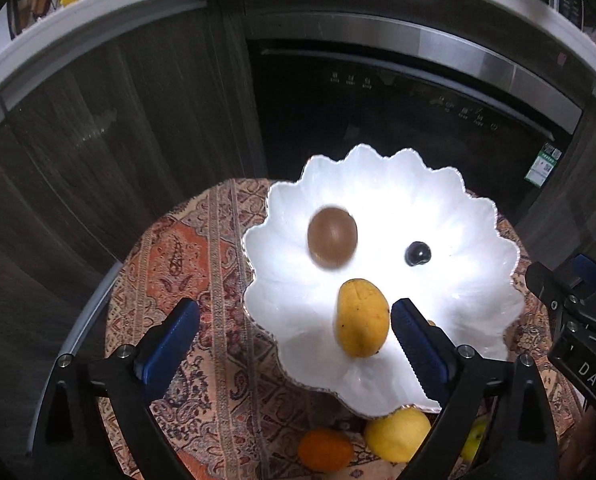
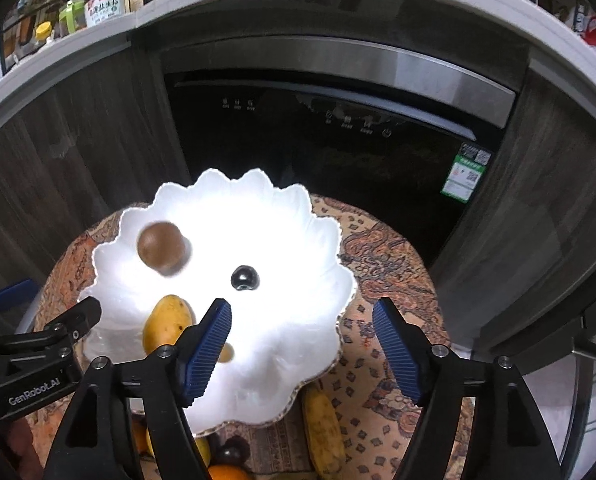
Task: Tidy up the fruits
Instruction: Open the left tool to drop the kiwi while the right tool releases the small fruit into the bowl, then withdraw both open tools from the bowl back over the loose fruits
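Observation:
A white scalloped bowl (image 1: 458, 208) (image 2: 298, 220) stands on a round table. In it lie a brown kiwi (image 1: 332, 237) (image 2: 161, 247), slightly blurred, a dark plum (image 1: 417, 254) (image 2: 245, 279) and a yellow mango (image 1: 362, 322) (image 2: 164, 322). A small brownish fruit (image 2: 227, 353) lies by the mango. My left gripper (image 1: 296, 340) is open and empty over the bowl's near left rim, its right finger beside the mango. My right gripper (image 2: 302, 344) is open and empty over the bowl's near right side.
The table has a patterned orange cloth (image 1: 202, 280) (image 2: 382, 256). On it near the bowl lie a lemon (image 1: 398, 434), an orange (image 1: 325, 450) (image 2: 226, 473), a banana (image 2: 323, 428) and a dark fruit (image 2: 232, 450). A black appliance door (image 1: 398, 120) and wood cabinets stand behind.

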A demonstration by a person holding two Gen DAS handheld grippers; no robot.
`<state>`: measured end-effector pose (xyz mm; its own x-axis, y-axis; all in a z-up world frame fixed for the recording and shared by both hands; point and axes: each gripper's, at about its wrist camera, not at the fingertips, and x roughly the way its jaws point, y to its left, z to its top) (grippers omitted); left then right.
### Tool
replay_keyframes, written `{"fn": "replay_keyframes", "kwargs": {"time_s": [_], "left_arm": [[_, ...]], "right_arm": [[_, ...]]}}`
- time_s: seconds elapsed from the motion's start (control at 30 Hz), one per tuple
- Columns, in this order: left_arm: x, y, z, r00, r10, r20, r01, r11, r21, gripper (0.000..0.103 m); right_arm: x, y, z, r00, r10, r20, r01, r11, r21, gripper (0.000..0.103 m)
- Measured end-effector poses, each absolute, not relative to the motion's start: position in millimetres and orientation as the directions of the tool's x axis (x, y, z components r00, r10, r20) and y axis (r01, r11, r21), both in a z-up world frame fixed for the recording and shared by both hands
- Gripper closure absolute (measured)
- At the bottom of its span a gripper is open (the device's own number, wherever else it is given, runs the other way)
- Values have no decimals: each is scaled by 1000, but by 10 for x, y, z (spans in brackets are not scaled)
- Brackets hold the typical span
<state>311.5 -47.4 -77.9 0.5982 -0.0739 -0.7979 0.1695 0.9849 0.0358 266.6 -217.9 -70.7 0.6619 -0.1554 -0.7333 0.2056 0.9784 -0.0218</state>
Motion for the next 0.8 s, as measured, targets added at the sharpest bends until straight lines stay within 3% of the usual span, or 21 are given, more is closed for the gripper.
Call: {"fn": "replay_keyframes", "kwargs": {"time_s": [0.43,0.8], "left_arm": [[2693,-435,-373,632,-84,-771,183,982,43,5],[2422,-446,-360,629,-88,-773,191,981,43,5]], "right_arm": [[2193,-2139,-341,705,-178,-686,225,974,-21,29],[1888,-2179,-308,706,-188,-683,242,970,-16,29]]}}
